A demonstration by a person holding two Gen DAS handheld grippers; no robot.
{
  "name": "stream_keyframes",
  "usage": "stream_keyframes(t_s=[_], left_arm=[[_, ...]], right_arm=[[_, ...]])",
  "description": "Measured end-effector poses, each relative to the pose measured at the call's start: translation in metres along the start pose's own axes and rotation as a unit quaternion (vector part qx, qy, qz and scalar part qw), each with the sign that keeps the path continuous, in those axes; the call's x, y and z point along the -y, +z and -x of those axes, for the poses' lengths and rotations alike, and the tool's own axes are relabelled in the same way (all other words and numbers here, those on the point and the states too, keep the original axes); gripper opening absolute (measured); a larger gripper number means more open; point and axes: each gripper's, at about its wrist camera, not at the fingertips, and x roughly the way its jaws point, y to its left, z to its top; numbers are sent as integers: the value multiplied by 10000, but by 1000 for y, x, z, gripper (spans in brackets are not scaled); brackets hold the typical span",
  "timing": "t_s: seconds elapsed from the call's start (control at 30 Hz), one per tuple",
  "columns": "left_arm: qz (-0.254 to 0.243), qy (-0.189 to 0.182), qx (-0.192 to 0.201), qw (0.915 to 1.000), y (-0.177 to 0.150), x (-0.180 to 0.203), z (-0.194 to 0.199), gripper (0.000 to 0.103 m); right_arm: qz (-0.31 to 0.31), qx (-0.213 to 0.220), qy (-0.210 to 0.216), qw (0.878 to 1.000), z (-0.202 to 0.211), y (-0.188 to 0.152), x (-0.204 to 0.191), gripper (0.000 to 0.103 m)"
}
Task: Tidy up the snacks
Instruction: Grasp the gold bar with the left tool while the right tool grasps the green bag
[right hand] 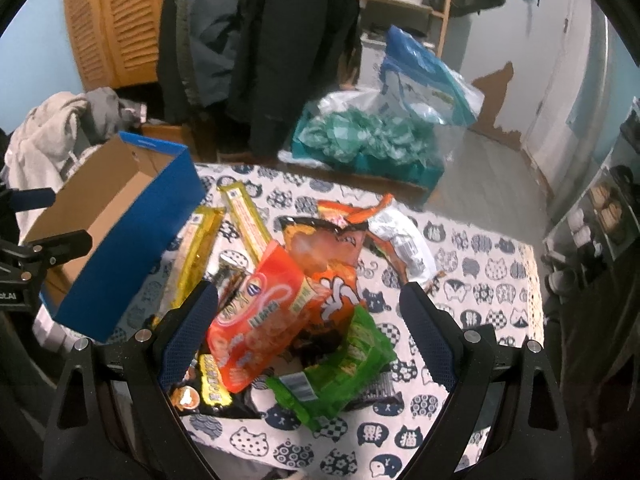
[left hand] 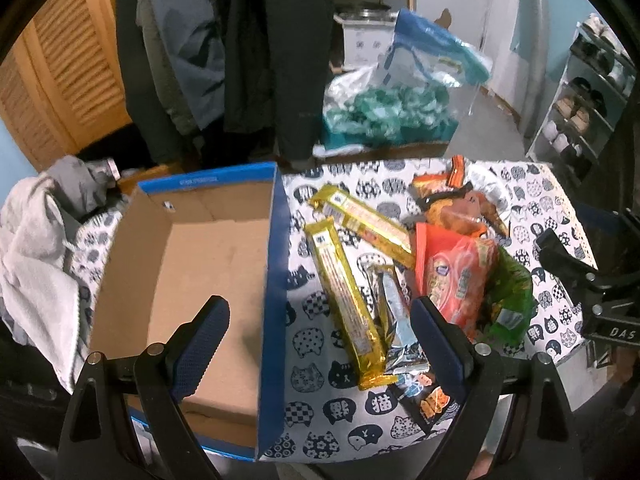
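Presently we log: left gripper [left hand: 320,332] and right gripper [right hand: 308,328] both spread and empty, snack pile [right hand: 304,300] loose on the cloth right of the bare cardboard box [left hand: 192,264]; sorting seemingly unstarted, next a pinch on one packet.

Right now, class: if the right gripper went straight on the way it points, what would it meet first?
Most likely the orange bag atop the snack pile, lying between the open right gripper's fingers; depth is uncertain.
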Motion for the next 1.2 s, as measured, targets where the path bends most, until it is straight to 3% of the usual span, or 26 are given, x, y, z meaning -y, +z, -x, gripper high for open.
stream_keyframes(t_s=[0.2,0.63,0.97,1.2], left_arm=[[149,-97,-539,9984,-4,-2,-28,93],[436,-512,-1324,9889,-3,22,-79,93],[468,-323,-1567,9860,-6,31,-115,93],[332,-225,-1659,9853,-12,41,-133,93]], right_arm=[[-222,-345,-156,9990,-12,-5,14,91],[-880,-1167,-303,9888,-50,-30,47,91],[-1382,-1864,-327,9722,-88,-62,58,91],[-1570,-2130,-239,9641,-112,-72,58,89]])
